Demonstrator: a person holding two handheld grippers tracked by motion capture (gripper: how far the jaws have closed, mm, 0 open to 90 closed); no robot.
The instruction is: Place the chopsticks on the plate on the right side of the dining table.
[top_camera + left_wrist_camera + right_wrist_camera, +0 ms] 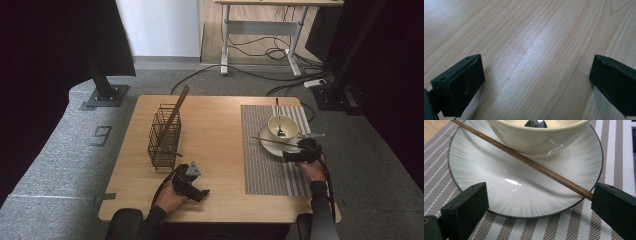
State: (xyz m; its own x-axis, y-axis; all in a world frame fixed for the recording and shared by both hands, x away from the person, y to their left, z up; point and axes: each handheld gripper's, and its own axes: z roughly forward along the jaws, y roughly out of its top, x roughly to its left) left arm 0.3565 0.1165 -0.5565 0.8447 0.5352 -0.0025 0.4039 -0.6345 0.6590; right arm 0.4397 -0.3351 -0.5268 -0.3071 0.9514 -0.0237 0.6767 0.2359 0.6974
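Item: chopstick [531, 163], brown wood, single. Lies across the plate [486, 192], slanting from the plate's far left rim, past the foot of the bowl [536, 138], to the near right rim, where its end sits just at the inner face of one jaw of the right tool [539, 206]. In the high view the chopstick [274, 142] shows as a thin dark line over the plate's near half.

Right tool [296, 154]: jaws spread wide, nothing pinched between them; the plate's near rim lies in the gap. Whether the chopstick's tip touches the jaw cannot be told.

Plate [267, 146]: pale, dark-edged, shallow, on the striped placemat [270, 172] at the right of the surface [215, 130].

Bowl [285, 125]: cream, standing on the plate; a metal spoon [280, 131] rests in it, handle pointing away from the person.

Further utensil [312, 135]: metal, lying on the placemat just right of the plate; kind cannot be told.

Wire basket [164, 136]: dark, upright, on the left half of the surface, well apart from the plate. A second chopstick [176, 111] stands tilted in it, top leaning to the right and rising above the rim.

Left tool [192, 184]: held in the left hand near the front edge of the surface, jaws spread, bare wood [536, 55] between them.
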